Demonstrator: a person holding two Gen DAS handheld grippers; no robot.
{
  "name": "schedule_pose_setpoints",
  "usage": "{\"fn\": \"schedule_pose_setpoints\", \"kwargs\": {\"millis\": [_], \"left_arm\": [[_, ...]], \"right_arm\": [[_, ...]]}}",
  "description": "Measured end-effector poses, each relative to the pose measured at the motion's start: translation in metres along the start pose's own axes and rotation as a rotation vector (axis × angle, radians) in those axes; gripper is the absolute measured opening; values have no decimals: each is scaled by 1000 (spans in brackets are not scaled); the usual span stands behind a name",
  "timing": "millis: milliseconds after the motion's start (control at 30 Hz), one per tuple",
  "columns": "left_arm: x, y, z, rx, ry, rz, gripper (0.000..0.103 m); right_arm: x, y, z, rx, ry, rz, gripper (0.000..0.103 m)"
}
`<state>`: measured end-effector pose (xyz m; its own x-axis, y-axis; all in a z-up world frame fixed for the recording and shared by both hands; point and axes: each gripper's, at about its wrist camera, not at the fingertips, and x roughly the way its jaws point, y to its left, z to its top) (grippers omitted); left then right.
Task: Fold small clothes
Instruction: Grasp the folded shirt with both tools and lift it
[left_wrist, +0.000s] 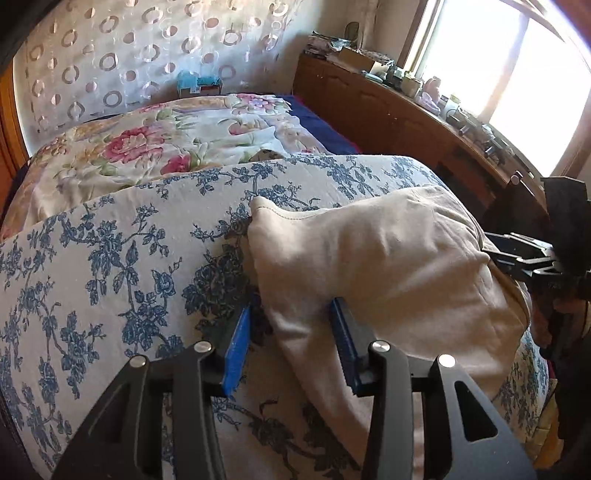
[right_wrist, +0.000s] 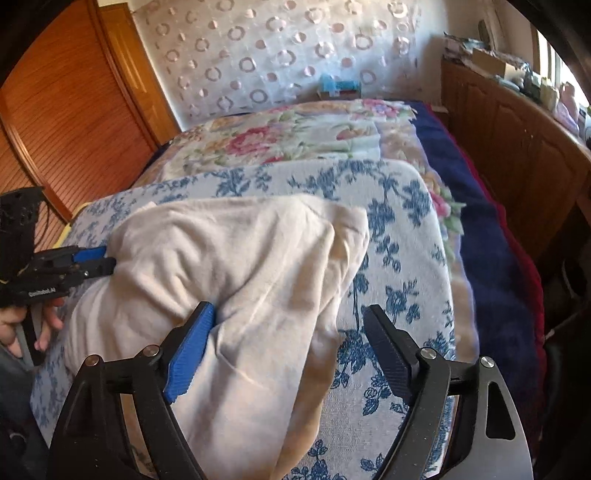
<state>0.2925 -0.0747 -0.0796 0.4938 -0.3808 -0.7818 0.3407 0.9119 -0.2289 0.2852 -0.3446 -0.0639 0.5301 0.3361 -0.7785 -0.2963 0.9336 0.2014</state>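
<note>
A cream garment (left_wrist: 369, 258) lies bunched on the blue-flowered bedcover (left_wrist: 110, 258). My left gripper (left_wrist: 291, 314) is open, its blue-padded fingers either side of the garment's near fold, which lies between them. In the right wrist view the garment (right_wrist: 240, 266) lies across the cover (right_wrist: 399, 258). My right gripper (right_wrist: 288, 325) is wide open over the garment's right edge, its left finger touching the cloth. The left gripper also shows in the right wrist view (right_wrist: 99, 258) at the garment's left end. The right gripper shows at the left wrist view's right edge (left_wrist: 495, 254).
A pink-flowered quilt (left_wrist: 166, 140) and a dark blue blanket (right_wrist: 480, 221) lie farther up the bed. A wooden sideboard (left_wrist: 406, 118) with small clutter stands on the right under a bright window. A wooden door (right_wrist: 74, 110) is at left. A circle-patterned curtain (left_wrist: 147, 55) hangs behind.
</note>
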Motion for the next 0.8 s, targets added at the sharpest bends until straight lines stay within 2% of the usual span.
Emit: {"fn": "schedule_pose_setpoints", "kwargs": {"millis": [233, 333, 367, 400, 433, 467, 500, 667, 800], "left_arm": [[3, -1, -1, -13, -32, 4, 41], [3, 1, -2, -43, -37, -61, 39], [4, 2, -2, -52, -30, -95, 29], [4, 2, -2, -59, -29, -110, 27], [4, 2, -1, -60, -29, -118, 15], [4, 2, -2, -61, -23, -134, 6], [1, 3, -2, -63, -32, -140, 5], [-30, 3, 0, -74, -112, -192, 4], [-61, 5, -1, -80, -187, -199, 3]], "right_arm": [[2, 6, -4, 1, -10, 20, 84], [3, 13, -5, -18, -1, 62, 60], [3, 15, -6, -22, 4, 84, 47], [4, 16, -7, -26, 10, 107, 32], [4, 19, -8, -31, 16, 137, 28], [2, 22, -9, -42, 13, 145, 25], [1, 25, -9, -58, 6, 137, 21], [-17, 36, -6, -94, -64, 120, 17], [-36, 52, 6, -130, -127, 129, 16]]}}
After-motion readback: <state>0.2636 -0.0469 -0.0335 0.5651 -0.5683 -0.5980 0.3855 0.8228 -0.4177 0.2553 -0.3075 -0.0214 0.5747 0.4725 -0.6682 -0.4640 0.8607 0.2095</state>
